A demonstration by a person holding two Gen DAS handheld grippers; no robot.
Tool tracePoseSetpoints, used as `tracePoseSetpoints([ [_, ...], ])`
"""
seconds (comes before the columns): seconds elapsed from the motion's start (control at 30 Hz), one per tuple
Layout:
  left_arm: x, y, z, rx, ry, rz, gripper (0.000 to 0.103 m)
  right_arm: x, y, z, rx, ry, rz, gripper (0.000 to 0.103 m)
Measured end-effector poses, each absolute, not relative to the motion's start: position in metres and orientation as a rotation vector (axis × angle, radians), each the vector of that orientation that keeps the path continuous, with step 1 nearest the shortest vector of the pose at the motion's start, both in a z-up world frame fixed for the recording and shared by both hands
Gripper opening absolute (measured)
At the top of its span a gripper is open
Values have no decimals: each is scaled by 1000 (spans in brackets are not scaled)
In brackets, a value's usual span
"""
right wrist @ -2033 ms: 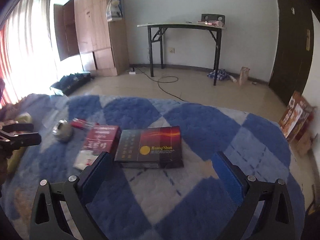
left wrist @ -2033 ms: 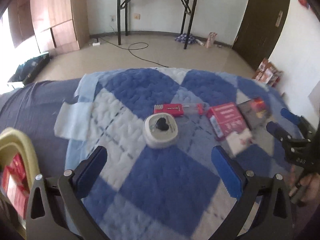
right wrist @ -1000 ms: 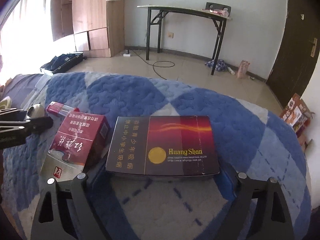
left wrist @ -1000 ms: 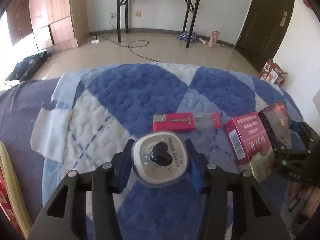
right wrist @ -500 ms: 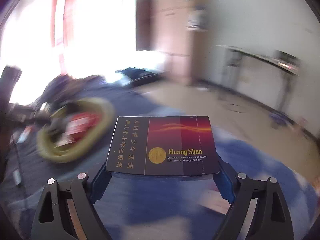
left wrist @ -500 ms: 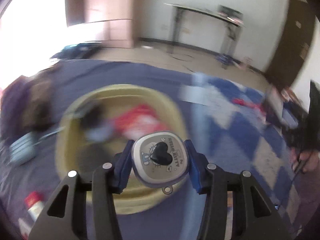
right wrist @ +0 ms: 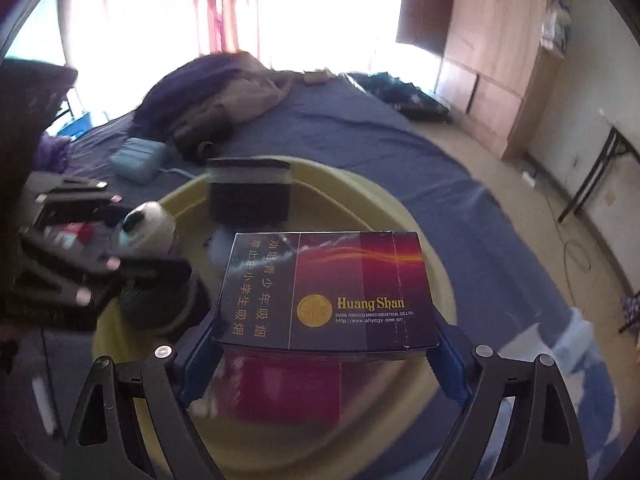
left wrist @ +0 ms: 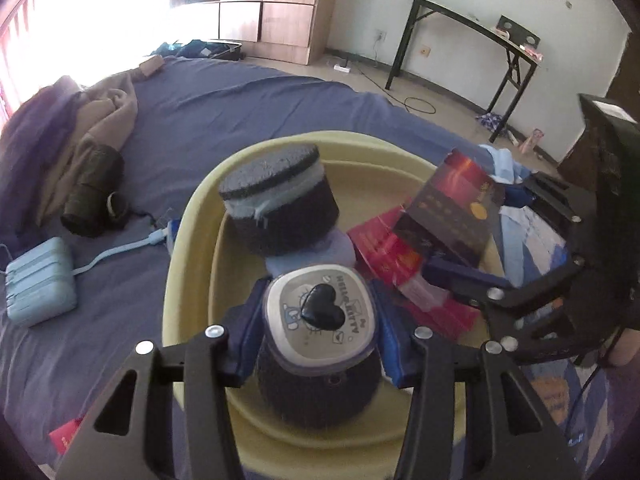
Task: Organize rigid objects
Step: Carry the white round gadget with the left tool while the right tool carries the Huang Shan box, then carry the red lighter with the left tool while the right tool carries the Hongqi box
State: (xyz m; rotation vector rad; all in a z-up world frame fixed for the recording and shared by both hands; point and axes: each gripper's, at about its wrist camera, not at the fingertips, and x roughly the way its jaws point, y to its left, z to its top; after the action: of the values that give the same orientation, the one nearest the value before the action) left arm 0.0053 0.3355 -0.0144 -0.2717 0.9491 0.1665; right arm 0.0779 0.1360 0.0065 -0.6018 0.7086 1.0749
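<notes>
My left gripper [left wrist: 318, 316] is shut on a small grey tin with a black heart on its lid [left wrist: 320, 316], held over the yellow basin [left wrist: 192, 216]. My right gripper [right wrist: 324, 344] is shut on a dark Huang Shan carton [right wrist: 326, 292], also held above the yellow basin [right wrist: 400, 208]. In the left wrist view the carton [left wrist: 448, 208] and the right gripper [left wrist: 472, 280] hang over the basin's right side. Inside the basin lie a dark round case with a pale blue band [left wrist: 280, 204] and red packs [left wrist: 384, 248]. The tin [right wrist: 146, 220] and left gripper show at the left of the right wrist view.
The basin sits on a dark blue bedsheet [left wrist: 224, 104]. A pale blue pouch [left wrist: 40, 280] with a cable and a heap of brown and dark clothes [left wrist: 92, 140] lie left of the basin. A blue checked quilt [left wrist: 532, 232] lies to the right. A folding table [left wrist: 468, 24] stands by the far wall.
Both grippers closed on their objects on the quilt, lifted them and swung left across the bed. They now hang over the yellow basin, the right gripper arriving after the left.
</notes>
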Motion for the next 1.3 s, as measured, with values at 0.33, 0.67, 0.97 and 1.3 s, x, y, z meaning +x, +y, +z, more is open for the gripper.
tracePoseSetpoints([
  [0.33,12,342,-16,-291,922,213,79,130,164,-7,-496,847,1049,98],
  [0.67,-31,291,51,-330,761,75,103,120,50,36,-339,716,944,103],
  [0.97,53,155,47,-294,917,-159,103,132,-197,58,-148,621,543,103],
  [1.3,156,40,7,-141,1005,-221,103,154,-251,-11,-66,757,464,103],
])
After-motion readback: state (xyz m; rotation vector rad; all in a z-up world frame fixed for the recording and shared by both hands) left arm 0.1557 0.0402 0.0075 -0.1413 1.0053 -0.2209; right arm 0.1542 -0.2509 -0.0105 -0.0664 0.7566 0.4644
